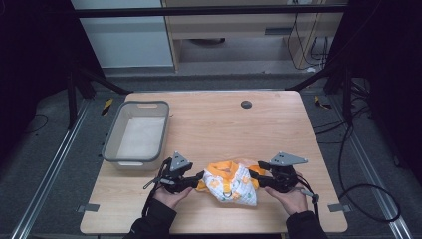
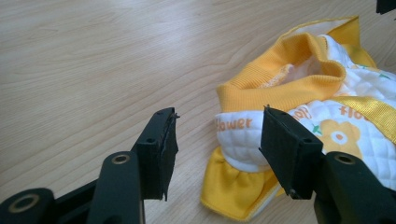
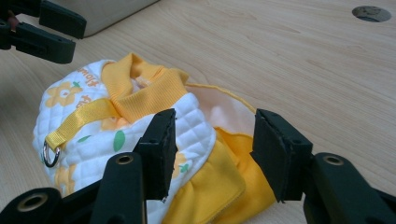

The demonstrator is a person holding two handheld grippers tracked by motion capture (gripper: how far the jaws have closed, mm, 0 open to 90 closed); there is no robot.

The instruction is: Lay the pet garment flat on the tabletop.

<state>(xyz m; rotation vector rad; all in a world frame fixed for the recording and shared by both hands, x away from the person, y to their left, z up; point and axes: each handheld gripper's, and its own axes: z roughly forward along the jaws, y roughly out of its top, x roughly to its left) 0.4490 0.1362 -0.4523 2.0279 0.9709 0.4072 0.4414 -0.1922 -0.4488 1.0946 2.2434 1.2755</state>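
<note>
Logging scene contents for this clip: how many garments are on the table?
1: a white-and-yellow quilted garment bunched near the table's front edge, between the two grippers. The grey bin looks empty.

I see a light wooden worktop (image 1: 209,124). On it lies a crumpled yellow-and-white quilted garment (image 1: 231,183), my landmark, near the front edge. A grey plastic basin (image 1: 137,133) sits left of the garment and farther back. A small dark round cap (image 1: 246,104) lies well behind the garment.

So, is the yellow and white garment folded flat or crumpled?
Crumpled: the quilted garment lies bunched in a heap, its yellow ribbed collar standing up.
</note>
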